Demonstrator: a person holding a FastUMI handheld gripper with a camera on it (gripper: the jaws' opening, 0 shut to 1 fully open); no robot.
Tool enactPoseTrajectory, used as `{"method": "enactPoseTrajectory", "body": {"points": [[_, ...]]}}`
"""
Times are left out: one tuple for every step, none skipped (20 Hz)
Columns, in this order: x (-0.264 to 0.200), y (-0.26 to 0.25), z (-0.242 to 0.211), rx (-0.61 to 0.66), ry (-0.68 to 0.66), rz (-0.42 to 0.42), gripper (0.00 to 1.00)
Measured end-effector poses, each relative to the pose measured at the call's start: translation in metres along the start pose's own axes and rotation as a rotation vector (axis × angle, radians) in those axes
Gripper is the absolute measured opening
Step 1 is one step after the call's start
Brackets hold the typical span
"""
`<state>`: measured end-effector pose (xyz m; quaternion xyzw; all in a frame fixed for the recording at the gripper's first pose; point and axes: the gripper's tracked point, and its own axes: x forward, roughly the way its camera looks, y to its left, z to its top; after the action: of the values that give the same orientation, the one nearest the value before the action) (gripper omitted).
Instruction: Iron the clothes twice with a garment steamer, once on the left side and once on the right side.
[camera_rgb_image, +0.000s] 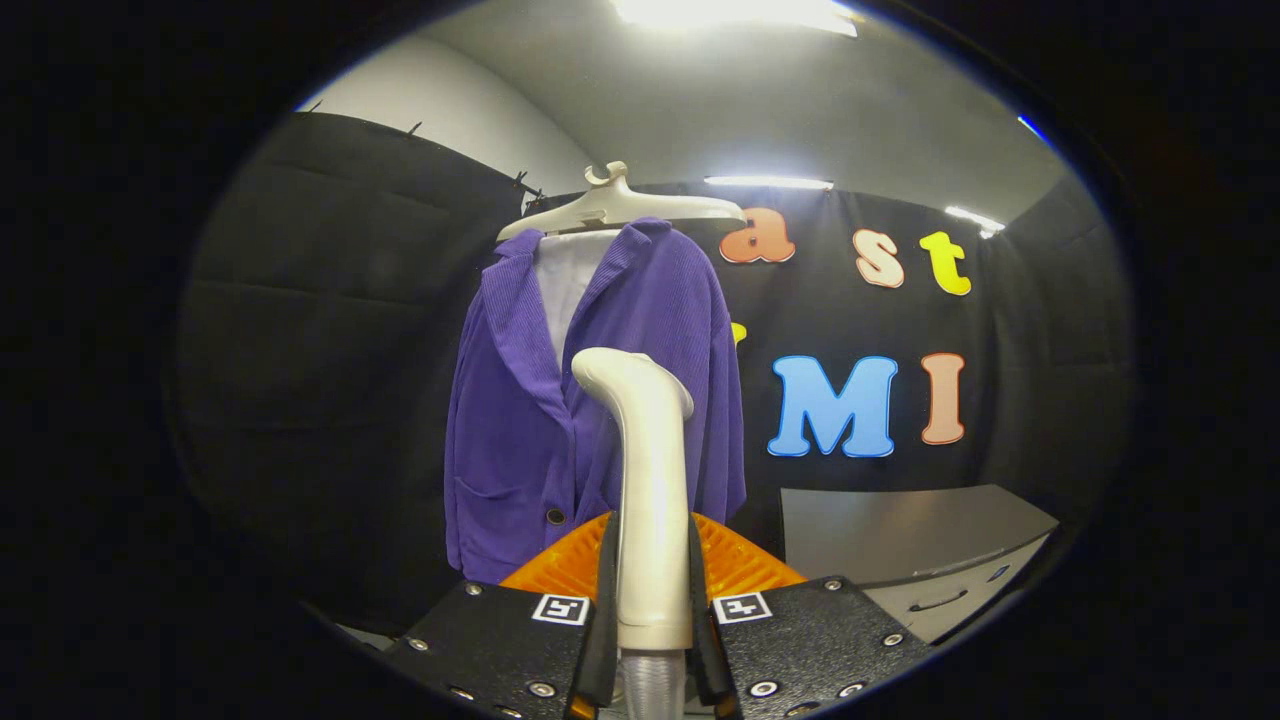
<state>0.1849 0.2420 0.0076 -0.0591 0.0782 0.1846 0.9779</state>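
A purple corduroy jacket (520, 400) hangs on a pale hanger (618, 208) against the booth's black wall, over a white inner layer (568, 275). My gripper (650, 600) is shut on the handle of a cream garment steamer (650, 480), which stands upright between the fingers. The steamer's curved head reaches up in front of the jacket's middle and right front panel, at about chest height. How far the head is from the fabric I cannot tell. A clear hose end shows below the handle.
A grey cabinet (900, 540) with a drawer stands low to the right of the jacket. Black cloth walls close the booth behind and at both sides. Ceiling lights shine overhead.
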Motion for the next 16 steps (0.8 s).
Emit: {"method": "enactPoseTrajectory", "body": {"points": [[-0.003,0.002,-0.005,0.0,0.01,0.0,0.31],[-0.005,0.003,-0.012,-0.001,0.023,-0.002,0.31],[-0.005,0.003,-0.019,-0.002,0.034,-0.003,0.31],[-0.007,0.005,-0.025,0.0,0.044,-0.005,0.31],[-0.008,0.006,-0.03,0.006,0.053,-0.007,0.31],[-0.01,0.007,-0.035,0.005,0.062,-0.009,0.31],[-0.011,0.008,-0.042,0.006,0.071,-0.011,0.3],[-0.011,0.007,-0.051,0.009,0.089,-0.01,0.31],[-0.011,0.008,-0.059,0.013,0.105,-0.004,0.31],[-0.011,0.009,-0.066,0.015,0.118,0.002,0.31],[-0.013,0.01,-0.074,0.014,0.132,0.004,0.31],[-0.017,0.011,-0.082,0.009,0.15,0.006,0.31],[-0.019,0.012,-0.089,0.01,0.162,0.006,0.31],[-0.022,0.013,-0.097,0.011,0.174,0.007,0.31],[-0.025,0.014,-0.104,0.012,0.189,0.009,0.31],[-0.027,0.013,-0.111,0.016,0.197,0.007,0.31]]}}
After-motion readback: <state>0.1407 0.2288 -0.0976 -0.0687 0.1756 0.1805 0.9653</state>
